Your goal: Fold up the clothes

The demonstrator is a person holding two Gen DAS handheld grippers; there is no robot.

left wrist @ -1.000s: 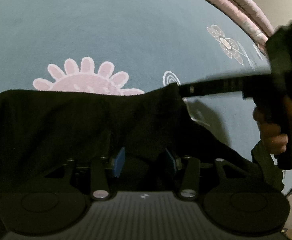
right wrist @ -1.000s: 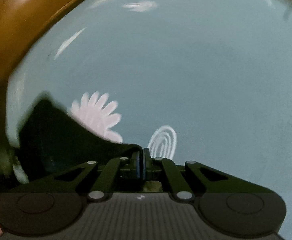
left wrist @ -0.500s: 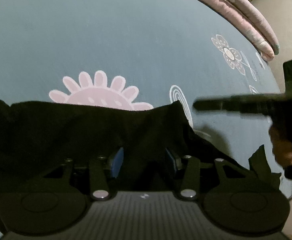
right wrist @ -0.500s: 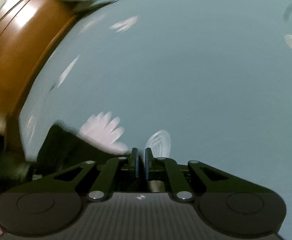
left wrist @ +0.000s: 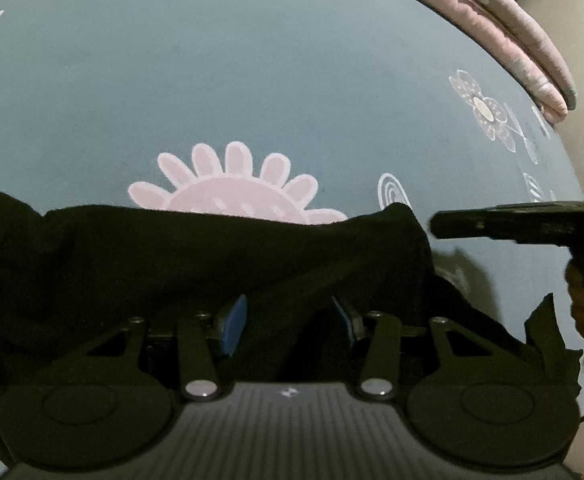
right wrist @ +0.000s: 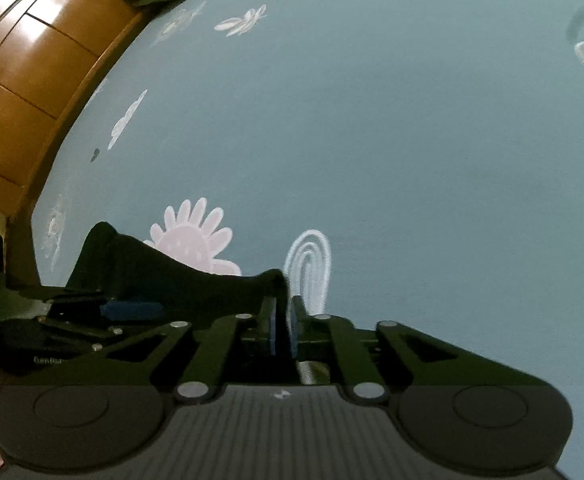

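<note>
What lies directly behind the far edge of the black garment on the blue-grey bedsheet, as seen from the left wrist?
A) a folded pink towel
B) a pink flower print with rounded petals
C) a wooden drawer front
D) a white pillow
B: in the left wrist view the pink flower print on the blue-grey bedsheet shows just above the edge of the black garment.
</note>
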